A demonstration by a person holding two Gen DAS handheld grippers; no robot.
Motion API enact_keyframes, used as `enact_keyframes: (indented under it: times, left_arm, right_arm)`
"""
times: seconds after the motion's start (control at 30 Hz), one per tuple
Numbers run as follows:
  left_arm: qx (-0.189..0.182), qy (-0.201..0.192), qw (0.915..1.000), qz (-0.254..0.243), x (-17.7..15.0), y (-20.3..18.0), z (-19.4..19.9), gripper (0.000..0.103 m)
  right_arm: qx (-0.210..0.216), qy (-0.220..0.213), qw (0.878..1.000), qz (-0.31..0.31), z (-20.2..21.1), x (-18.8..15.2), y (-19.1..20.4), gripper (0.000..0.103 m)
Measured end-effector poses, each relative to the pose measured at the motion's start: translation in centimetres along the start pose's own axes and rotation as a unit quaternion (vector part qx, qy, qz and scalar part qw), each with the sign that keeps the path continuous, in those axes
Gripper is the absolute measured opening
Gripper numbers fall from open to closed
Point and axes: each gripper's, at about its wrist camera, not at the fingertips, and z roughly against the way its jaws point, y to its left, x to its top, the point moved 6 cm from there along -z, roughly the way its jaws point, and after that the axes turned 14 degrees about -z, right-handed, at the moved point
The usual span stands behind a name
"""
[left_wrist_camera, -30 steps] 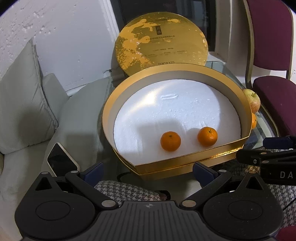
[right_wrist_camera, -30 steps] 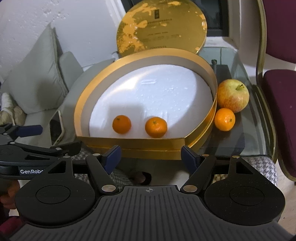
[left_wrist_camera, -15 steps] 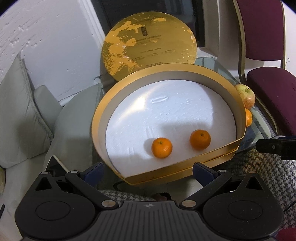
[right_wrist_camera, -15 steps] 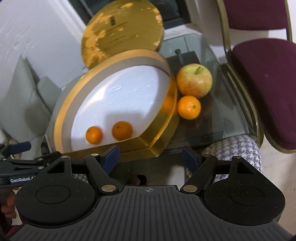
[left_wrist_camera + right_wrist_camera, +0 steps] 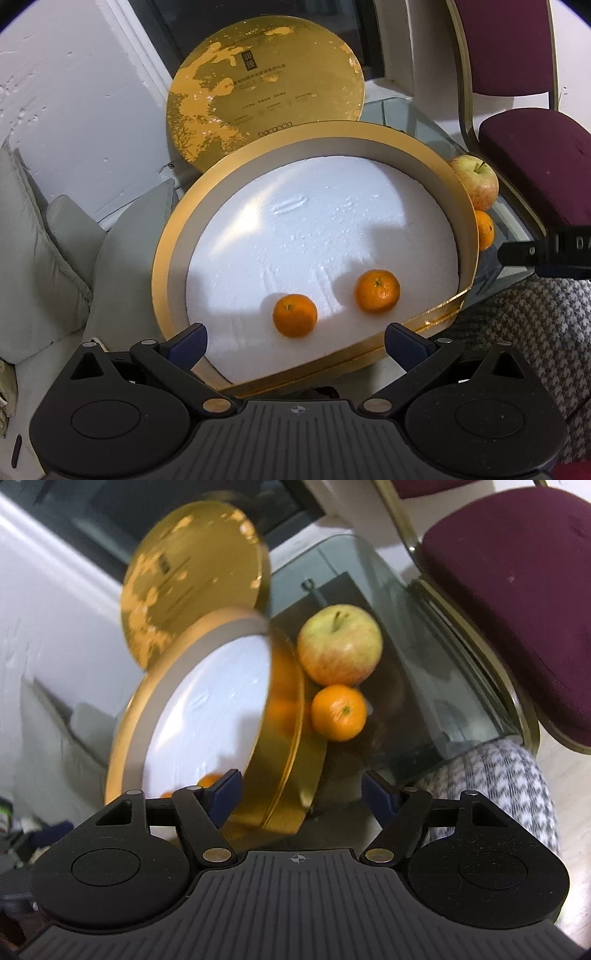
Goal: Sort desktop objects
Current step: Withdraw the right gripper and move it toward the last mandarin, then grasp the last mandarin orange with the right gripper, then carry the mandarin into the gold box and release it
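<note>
A round gold box (image 5: 164, 236) with a white foam floor holds two mandarins (image 5: 294, 315) (image 5: 377, 290) near its front rim. My left gripper (image 5: 295, 341) is open just in front of that rim, with nothing between its fingers. Outside the box on the right stand an apple (image 5: 476, 181) and a third mandarin (image 5: 484, 229). In the right wrist view the apple (image 5: 340, 650) and that mandarin (image 5: 339, 712) sit on the glass table beside the gold box (image 5: 284, 746). My right gripper (image 5: 302, 788) is open and empty, short of the mandarin.
The gold lid (image 5: 264, 88) leans upright against the wall behind the box. A maroon chair (image 5: 517, 587) stands close on the right of the glass table (image 5: 424, 672). Grey cushions (image 5: 33, 258) lie to the left. A houndstooth fabric (image 5: 498, 775) shows below the table edge.
My right gripper has swung right and closer, so the apple and outer mandarin now sit ahead of it. The left gripper has moved slightly nearer the box. Both stay open.
</note>
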Motion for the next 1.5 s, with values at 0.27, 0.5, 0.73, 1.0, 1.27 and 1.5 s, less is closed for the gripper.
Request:
enact_keyframes:
  times: [0.27,0.5,0.73,1.0,1.27,1.5]
  left_arm:
    - [-0.003,0.014,0.9999,-0.009,1.0,-0.4,-1.4,0.102]
    - [-0.003,0.025,0.9996,-0.009,1.4,-0.5,-2.4,0.102]
    - [-0.005,0.033,0.9994,-0.01,1.2,-0.6,-3.0,0.102]
    - [-0.006,0.036,0.9993,-0.005,0.7,-0.3,-3.0,0.102]
    - [-0.006,0.029,0.9995,0.01,-0.1,0.4,-2.3,0.102]
    - [-0.017,0.017,0.9994,0.023,-1.8,0.9,-1.4,0.102]
  right_arm:
    - [0.015,-0.012,0.997,-0.081,-3.0,3.4,-2.5,0.075]
    - [0.028,-0.006,0.994,-0.11,-5.2,4.6,-3.6,0.07]
    - [0.038,0.005,0.992,-0.123,-6.8,5.0,-3.9,0.063]
    - [0.031,0.008,0.991,-0.13,-7.7,4.7,-4.1,0.05]
    - [-0.005,-0.007,0.994,-0.109,-5.9,3.9,-3.7,0.049]
    - [-0.042,-0.023,0.995,-0.085,-2.3,2.6,-3.2,0.049]
